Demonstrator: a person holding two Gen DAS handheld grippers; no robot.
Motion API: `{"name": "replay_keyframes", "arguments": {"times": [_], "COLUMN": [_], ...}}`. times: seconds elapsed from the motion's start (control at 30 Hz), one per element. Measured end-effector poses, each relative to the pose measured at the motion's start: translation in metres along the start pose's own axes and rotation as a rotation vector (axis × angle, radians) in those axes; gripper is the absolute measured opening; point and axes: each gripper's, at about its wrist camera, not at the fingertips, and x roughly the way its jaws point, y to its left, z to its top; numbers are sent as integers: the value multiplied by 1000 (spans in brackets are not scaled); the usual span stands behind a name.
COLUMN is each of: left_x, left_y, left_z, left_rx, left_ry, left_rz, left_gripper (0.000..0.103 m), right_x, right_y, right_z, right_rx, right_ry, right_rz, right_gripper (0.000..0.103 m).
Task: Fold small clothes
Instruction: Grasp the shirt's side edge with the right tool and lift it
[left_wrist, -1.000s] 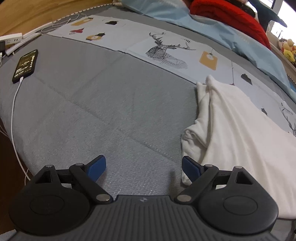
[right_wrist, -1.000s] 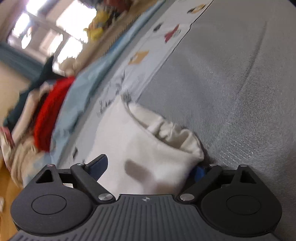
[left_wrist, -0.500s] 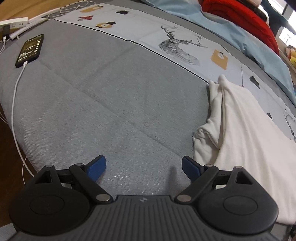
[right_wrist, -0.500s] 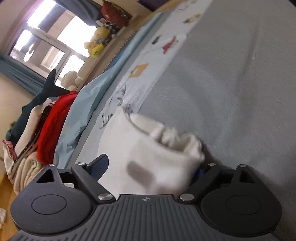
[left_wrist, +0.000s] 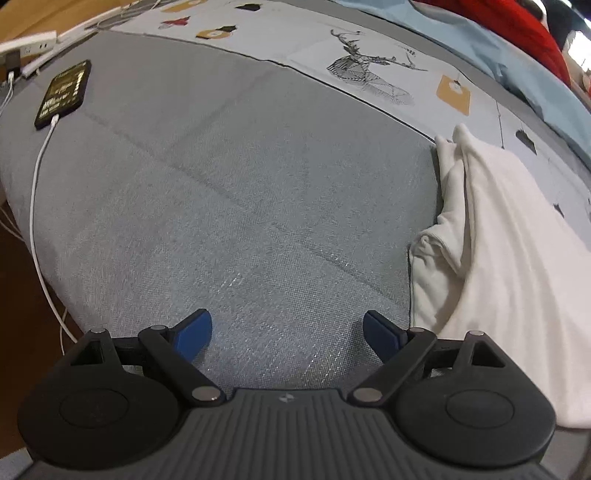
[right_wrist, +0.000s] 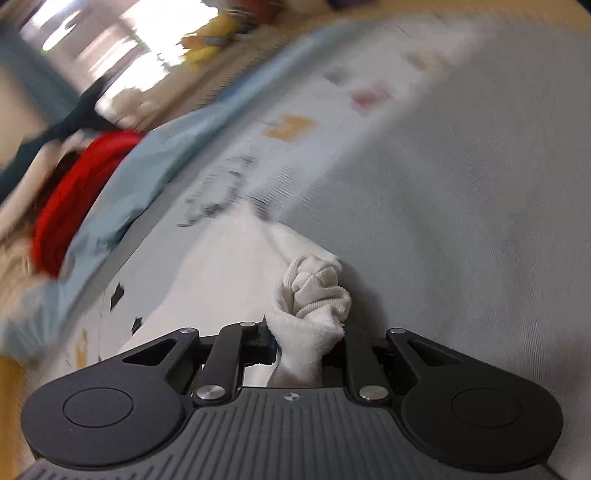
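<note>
**Cloth being pinched at one end while the other gripper waits**

Cloth is being clamped by the right gripper (right_wrist: 308, 343): its jaws are closing, and a bunched wad of the white garment (right_wrist: 314, 295) is being squeezed between them, bulging out just ahead of the fingers. The rest of the garment is being trailed away from that grip across the grey bed cover (right_wrist: 461, 184), toward the patterned strip and the blue bedding behind it. The right wrist view is being smeared by motion, so finer detail of the folds cannot be told.

The left gripper (left_wrist: 286, 334) is being held with its jaws wide apart and nothing between them, over bare bed cover. Seen from there, the garment (left_wrist: 509, 251) is lying to the right, its near edge just beside the right-hand fingertip (left_wrist: 380, 332), its long axis running away up the picture. A phone (left_wrist: 63, 94) on a white cable (left_wrist: 35, 192) is lying well apart at the far left.

The garment is being held at one end only, so a sideways reach by the left gripper toward that near edge is probably being called for before any fold can be laid.
</note>
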Motion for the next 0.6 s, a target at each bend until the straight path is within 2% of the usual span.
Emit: {"name": "replay_keyframes", "arguments": {"times": [0.1, 0.17, 0.23, 0.3, 0.37, 0.43, 0.47, 0.53, 0.6], "left_x": [-1, -3, -6, -7, -8, -7, -7, -8, -8], "left_y": [3, 6, 12, 17, 22, 26, 28, 30, 31], "left_z": [3, 5, 7, 9, 11, 11, 11, 10, 10], "left_rx": [-14, -32, -62, -92, -113, -126, -128, -125, -122], "left_ry": [1, -6, -12, -15, -15, -8, -5, -4, -8], "left_rz": [-11, -10, -14, -17, -16, -20, -25, -33, -34], "left_gripper": [92, 92, 92, 92, 92, 92, 92, 92, 92], "right_x": [-16, -28, -38, -41, -31, -14, -8, -5, -6], "right_y": [77, 142, 200, 242, 263, 266, 263, 258, 257], "right_z": [-2, -23, -62, -114, -174, -230, -248, -267, -259], "right_rx": [-244, -458, -665, -859, -1020, -1149, -1181, -1229, -1176], "right_ry": [-81, -129, -156, -136, -54, 54, 76, 23, 18], "right_rz": [58, 128, 220, 301, 342, 341, 330, 313, 331], "right_gripper": [14, 14, 14, 14, 14, 14, 15, 15, 14]}}
